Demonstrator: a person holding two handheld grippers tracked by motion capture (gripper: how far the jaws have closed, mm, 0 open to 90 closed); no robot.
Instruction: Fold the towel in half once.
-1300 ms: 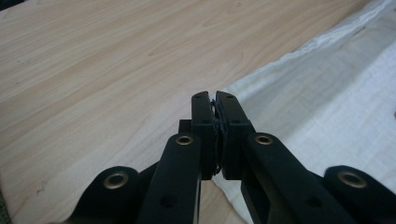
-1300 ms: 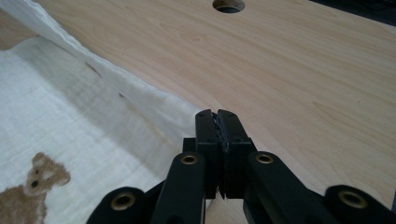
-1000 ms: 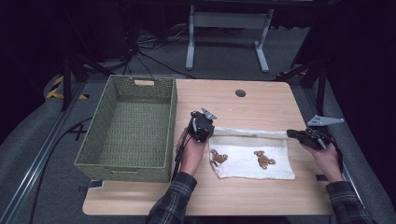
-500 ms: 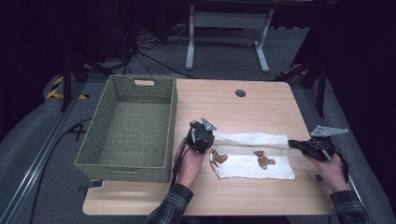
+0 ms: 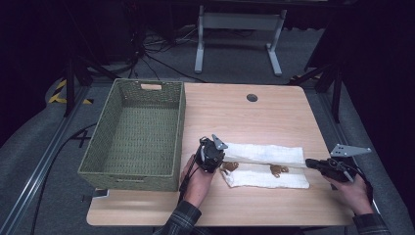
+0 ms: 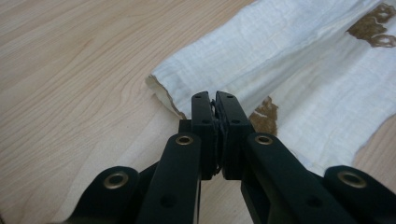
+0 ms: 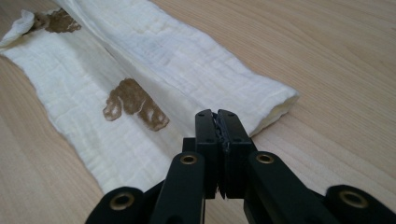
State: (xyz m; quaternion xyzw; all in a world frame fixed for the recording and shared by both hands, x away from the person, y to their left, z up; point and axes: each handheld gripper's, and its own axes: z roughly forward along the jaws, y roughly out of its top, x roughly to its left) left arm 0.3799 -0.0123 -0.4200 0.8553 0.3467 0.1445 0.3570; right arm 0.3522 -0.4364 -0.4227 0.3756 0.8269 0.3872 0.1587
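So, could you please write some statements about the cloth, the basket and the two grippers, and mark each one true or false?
1. The white cloth lies folded on the table, with brown figures printed on it. True.
2. The green basket holds a second folded cloth. False: nothing is seen inside it.
3. The left gripper is at the cloth's left end, the right gripper at its right end. True.
4. The fingers of the left gripper are spread wide open. False: in the left gripper view they are closed together.
5. The basket stands to the right of the cloth. False: in the high view it stands to its left.
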